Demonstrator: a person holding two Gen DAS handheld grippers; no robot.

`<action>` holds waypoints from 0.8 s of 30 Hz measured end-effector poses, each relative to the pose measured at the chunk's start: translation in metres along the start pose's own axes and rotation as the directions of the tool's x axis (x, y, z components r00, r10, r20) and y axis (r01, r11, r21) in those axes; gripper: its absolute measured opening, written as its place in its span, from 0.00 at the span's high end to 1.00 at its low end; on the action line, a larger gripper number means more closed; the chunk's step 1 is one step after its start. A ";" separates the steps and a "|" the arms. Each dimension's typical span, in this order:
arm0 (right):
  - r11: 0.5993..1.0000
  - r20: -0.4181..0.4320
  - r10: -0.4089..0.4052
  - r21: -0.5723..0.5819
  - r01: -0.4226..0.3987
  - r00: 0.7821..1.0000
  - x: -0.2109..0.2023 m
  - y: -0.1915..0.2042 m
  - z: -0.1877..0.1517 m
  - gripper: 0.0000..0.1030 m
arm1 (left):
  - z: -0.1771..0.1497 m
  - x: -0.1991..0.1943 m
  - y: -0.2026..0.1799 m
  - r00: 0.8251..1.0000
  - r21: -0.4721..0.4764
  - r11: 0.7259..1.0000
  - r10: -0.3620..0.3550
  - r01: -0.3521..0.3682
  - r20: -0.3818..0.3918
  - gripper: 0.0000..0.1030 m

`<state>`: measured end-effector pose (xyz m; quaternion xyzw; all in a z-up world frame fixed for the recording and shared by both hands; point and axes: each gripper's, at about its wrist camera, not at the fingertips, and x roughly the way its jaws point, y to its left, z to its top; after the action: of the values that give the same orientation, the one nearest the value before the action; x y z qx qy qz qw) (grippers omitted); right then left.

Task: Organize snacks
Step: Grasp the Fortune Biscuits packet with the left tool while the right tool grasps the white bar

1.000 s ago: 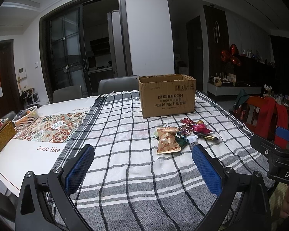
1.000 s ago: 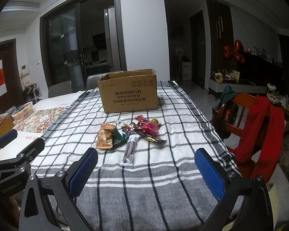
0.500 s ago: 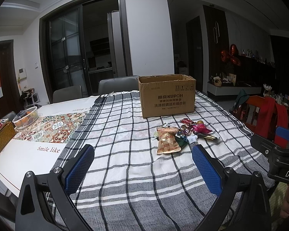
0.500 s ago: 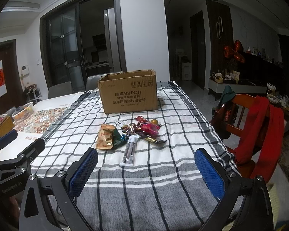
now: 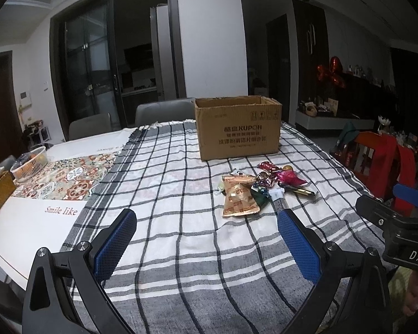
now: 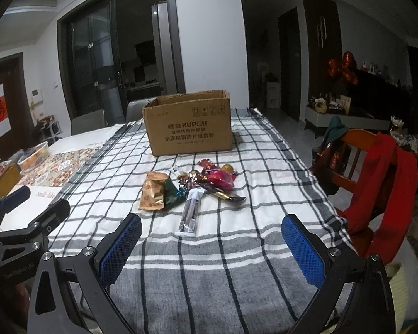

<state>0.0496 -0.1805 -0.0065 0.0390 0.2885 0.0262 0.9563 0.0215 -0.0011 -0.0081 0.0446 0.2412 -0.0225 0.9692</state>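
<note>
— Snacks' position? 
— Snack pile (image 6: 191,185) mid-tabletop, at 6 o'clock of the cardboard box (image 6: 188,123); clear stick packet (image 6: 190,213) long axis 12-to-6.
— Grippers? 
— Left hand-held gripper (image 5: 206,239) and right hand-held gripper (image 6: 211,243) level, spread, empty.

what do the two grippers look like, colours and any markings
Both the left gripper and right gripper have black frames with silver screws and blue cross-hatched pads. White lettering reading "DAS" shows on the right gripper's body in the left view.

Spread tool (image 6: 211,243) faces snacks (image 6: 191,185) before box (image 6: 188,123).
</note>
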 end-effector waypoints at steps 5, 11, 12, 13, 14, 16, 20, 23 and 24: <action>1.000 -0.021 0.008 -0.002 -0.008 1.000 0.017 0.002 0.006 0.05 | 0.007 0.017 0.002 1.000 0.040 0.999 -0.006 0.007 -0.018 0.09; 1.000 -0.054 0.018 -0.023 -0.019 0.998 0.039 0.005 0.016 0.10 | 0.022 0.042 0.001 0.996 0.086 0.995 -0.040 0.047 -0.082 0.15; 0.999 -0.058 0.023 -0.024 -0.024 0.998 0.042 0.005 0.018 0.12 | 0.024 0.046 0.001 0.995 0.078 0.995 -0.050 0.057 -0.091 0.15; 0.999 -0.065 0.028 -0.023 -0.029 0.998 0.047 0.005 0.021 0.14 | 0.025 0.049 0.001 0.993 0.069 0.996 -0.056 0.063 -0.100 0.16; 0.999 -0.072 0.032 -0.022 -0.033 0.997 0.051 0.006 0.023 0.16 | 0.028 0.055 0.001 0.992 0.065 0.995 -0.063 0.071 -0.112 0.16; 0.999 -0.083 0.042 -0.017 -0.043 0.996 0.059 0.006 0.028 0.18 | 0.032 0.062 0.000 0.989 0.055 0.995 -0.081 0.088 -0.120 0.18; 0.998 -0.113 0.057 -0.012 -0.058 0.992 0.076 0.008 0.037 0.26 | 0.039 0.083 0.002 0.976 0.018 0.991 -0.130 0.135 -0.175 0.20; 0.998 -0.148 0.065 -0.006 -0.066 0.987 0.092 0.011 0.038 0.31 | 0.042 0.098 0.002 0.967 -0.002 0.987 -0.155 0.158 -0.204 0.24; 0.998 -0.160 0.068 -0.006 -0.070 0.985 0.096 0.011 0.038 0.33 | 0.042 0.101 0.002 0.965 -0.007 0.986 -0.162 0.164 -0.207 0.25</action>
<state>0.1504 -0.1653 -0.0274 0.0411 0.3624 0.0640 0.9289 0.1306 -0.0055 -0.0190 0.0319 0.3435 -0.0986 0.9334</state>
